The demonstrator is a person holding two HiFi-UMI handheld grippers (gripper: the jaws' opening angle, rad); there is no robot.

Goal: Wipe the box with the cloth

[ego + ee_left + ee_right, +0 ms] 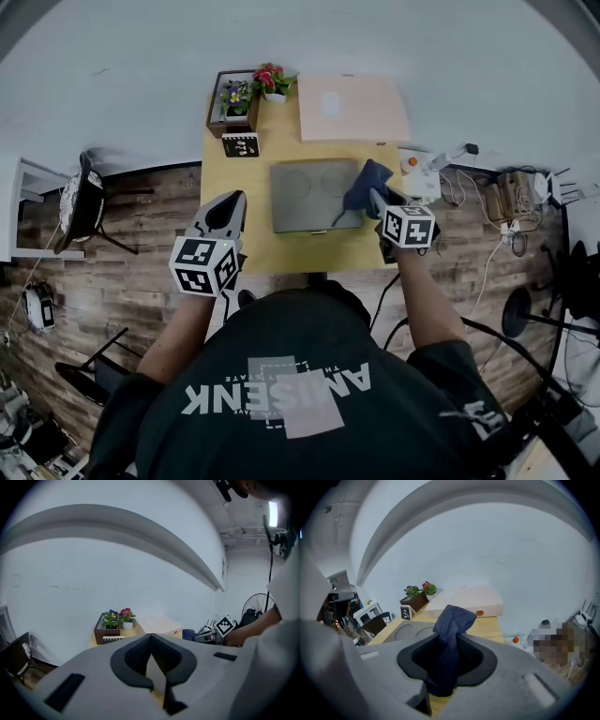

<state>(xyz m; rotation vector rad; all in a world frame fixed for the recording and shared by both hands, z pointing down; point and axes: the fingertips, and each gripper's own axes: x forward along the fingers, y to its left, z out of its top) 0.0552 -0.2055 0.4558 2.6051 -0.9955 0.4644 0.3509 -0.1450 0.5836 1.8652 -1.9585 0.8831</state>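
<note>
A flat pale pink box (352, 108) lies at the back right of the yellow table (234, 173); it also shows as the pink box (468, 603) in the right gripper view. In front of it lies a grey slab (309, 197) with two round marks. My right gripper (377, 201) is shut on a dark blue cloth (365, 185), which hangs over the slab's right edge. Between that gripper's pads the cloth (452, 620) sticks up, short of the box. My left gripper (227, 214) hovers at the table's front left corner, shut, with nothing in it.
A wooden planter with flowers (236, 101) and a small black sign (241, 144) stand at the back left of the table. A white device and cables (427, 178) lie to the right of the table. A chair (82, 202) stands on the left.
</note>
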